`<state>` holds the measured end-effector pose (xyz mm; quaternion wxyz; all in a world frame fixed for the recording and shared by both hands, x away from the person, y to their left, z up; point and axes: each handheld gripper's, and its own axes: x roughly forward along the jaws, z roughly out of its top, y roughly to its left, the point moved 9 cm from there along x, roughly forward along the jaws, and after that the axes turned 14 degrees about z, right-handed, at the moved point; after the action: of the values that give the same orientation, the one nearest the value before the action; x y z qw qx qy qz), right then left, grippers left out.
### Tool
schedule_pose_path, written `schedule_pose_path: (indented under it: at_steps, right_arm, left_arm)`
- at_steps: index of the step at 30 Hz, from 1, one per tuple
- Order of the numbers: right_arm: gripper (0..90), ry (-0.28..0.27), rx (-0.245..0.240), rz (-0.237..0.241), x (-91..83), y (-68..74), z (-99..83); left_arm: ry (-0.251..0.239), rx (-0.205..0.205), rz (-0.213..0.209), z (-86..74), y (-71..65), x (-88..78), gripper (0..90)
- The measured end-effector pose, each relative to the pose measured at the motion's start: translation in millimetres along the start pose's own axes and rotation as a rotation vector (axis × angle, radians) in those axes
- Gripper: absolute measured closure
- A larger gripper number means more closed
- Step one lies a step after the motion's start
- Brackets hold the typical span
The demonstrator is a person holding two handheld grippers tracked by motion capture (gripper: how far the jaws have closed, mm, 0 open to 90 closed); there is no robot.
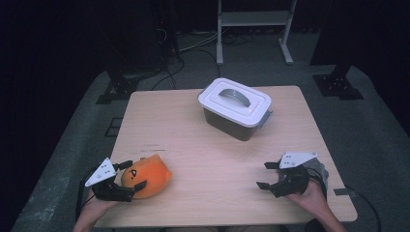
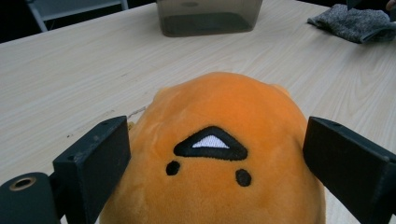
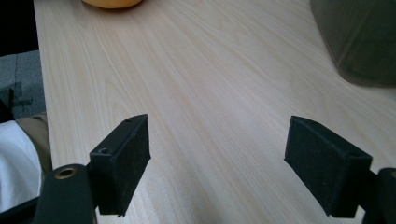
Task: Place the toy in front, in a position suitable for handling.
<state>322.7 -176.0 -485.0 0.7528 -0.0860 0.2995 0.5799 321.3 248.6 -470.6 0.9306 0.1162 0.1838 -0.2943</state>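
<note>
Orange plush toy (image 1: 146, 177) lies on the desk (image 1: 208, 154) at its near left corner, its stitched face toward the left gripper (image 1: 126, 176). That gripper's jaws stand wide apart on either side of the toy, just beside it, not pressing it. At the near right, the right gripper (image 1: 268, 175) hovers low over bare wood, jaws spread wide and empty. A lidded grey box (image 1: 235, 108) sits far across the desk.

White-lidded grey box (image 1: 236, 109) sits on wooden table (image 1: 203, 159).
</note>
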Motion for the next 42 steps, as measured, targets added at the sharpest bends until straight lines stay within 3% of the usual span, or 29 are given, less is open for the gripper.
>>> schedule_pose_path:
  at_steps: [10,18,27,42]
  right_arm:
    - [21.2,0.005,-0.002,0.003,0.8,0.8,-0.4]
    - [21.3,0.009,-0.007,0.004,1.1,1.8,-0.1]
    - [21.5,0.007,-0.009,0.004,0.8,1.4,0.1]
    - [21.6,-0.003,-0.010,0.003,-0.3,0.4,1.1]
  left_arm:
    - [0.015,0.015,-0.010,-9.6,-3.9,1.6,14.4]
    - [0.021,0.015,-0.004,-12.2,-3.9,0.9,32.7]
    - [0.006,0.028,0.000,-10.5,-3.7,-2.2,47.0]
    - [-0.022,0.030,-0.002,1.7,-3.7,-4.6,51.3]
